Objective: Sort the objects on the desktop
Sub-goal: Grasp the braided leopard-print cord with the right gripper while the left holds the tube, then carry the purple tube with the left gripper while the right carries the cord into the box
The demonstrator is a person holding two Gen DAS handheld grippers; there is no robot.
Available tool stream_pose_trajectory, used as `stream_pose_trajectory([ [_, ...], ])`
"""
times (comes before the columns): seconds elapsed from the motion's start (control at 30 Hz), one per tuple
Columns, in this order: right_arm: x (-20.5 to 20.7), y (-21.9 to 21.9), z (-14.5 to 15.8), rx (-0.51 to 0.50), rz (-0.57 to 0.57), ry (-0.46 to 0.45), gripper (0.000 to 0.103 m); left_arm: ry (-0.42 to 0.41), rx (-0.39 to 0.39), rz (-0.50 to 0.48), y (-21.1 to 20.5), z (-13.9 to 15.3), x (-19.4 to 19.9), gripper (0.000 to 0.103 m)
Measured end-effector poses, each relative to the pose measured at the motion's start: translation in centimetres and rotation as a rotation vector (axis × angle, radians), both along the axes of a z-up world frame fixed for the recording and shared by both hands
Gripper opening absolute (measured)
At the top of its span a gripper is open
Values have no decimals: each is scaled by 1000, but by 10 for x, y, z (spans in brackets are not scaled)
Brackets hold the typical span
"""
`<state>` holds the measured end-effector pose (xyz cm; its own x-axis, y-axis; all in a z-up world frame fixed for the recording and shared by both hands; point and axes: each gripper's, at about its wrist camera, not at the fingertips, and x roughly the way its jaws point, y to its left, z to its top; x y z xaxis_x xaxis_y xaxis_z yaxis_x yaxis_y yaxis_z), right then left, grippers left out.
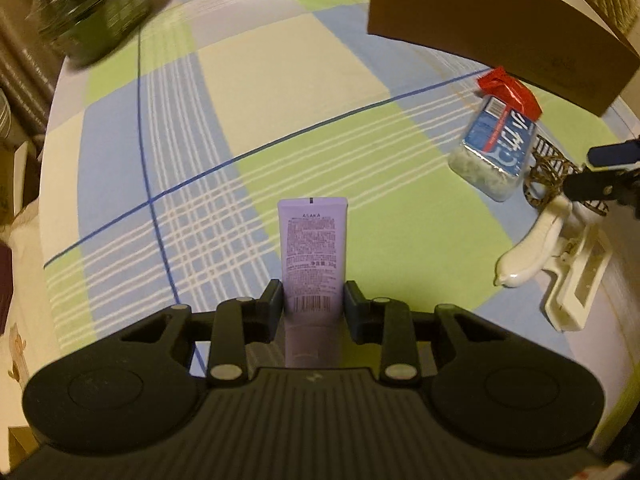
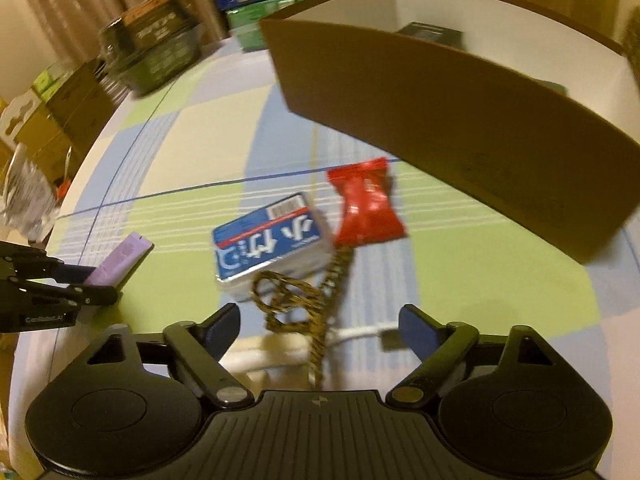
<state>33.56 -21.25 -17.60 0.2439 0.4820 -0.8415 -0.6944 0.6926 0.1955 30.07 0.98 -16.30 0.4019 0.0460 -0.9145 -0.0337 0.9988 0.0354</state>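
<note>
Your left gripper (image 1: 313,300) holds a purple tube (image 1: 313,248): the jaws are closed on its lower part, one pad on each side, and the flat crimped end of the tube points away from you over the checked cloth (image 1: 280,92) on the table. In the right wrist view you see the same tube (image 2: 120,259) at the left edge, sticking out between the left gripper's (image 2: 102,284) fingers.

Your right gripper (image 2: 320,328) has its jaws wide apart, and no pad presses on anything. Between them lies a brown and yellow braided cord (image 2: 298,300), and under it a white clip (image 2: 352,334), which is blurred there. In the left wrist view the white clip (image 1: 560,264) lies near the right edge of the table.

Just beyond the cord there is a blue and white pack (image 2: 272,244), touching it. A red wrapper (image 2: 366,206) lies just beside the pack, on its right. Behind these stands a brown box (image 2: 460,120) with white inner walls, open on top. A dark green tin (image 2: 156,52) stands at the far left of the table.
</note>
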Motion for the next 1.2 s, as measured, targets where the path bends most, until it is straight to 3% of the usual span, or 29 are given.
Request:
stream_pose_trajectory([
  [0.33,-5,25,-22,-55,8,-44,41,-11,-20,-2,2,-2,14,30],
  [0.4,-9,24,-21,-56,4,-63,38,-14,-30,-6,3,-3,15,30],
  [0.8,-27,1,9,-30,-119,-107,38,-57,-56,-119,6,5,3,30],
  [1.2,-46,-29,43,12,-201,-144,38,-183,-70,-201,-15,55,-3,30],
])
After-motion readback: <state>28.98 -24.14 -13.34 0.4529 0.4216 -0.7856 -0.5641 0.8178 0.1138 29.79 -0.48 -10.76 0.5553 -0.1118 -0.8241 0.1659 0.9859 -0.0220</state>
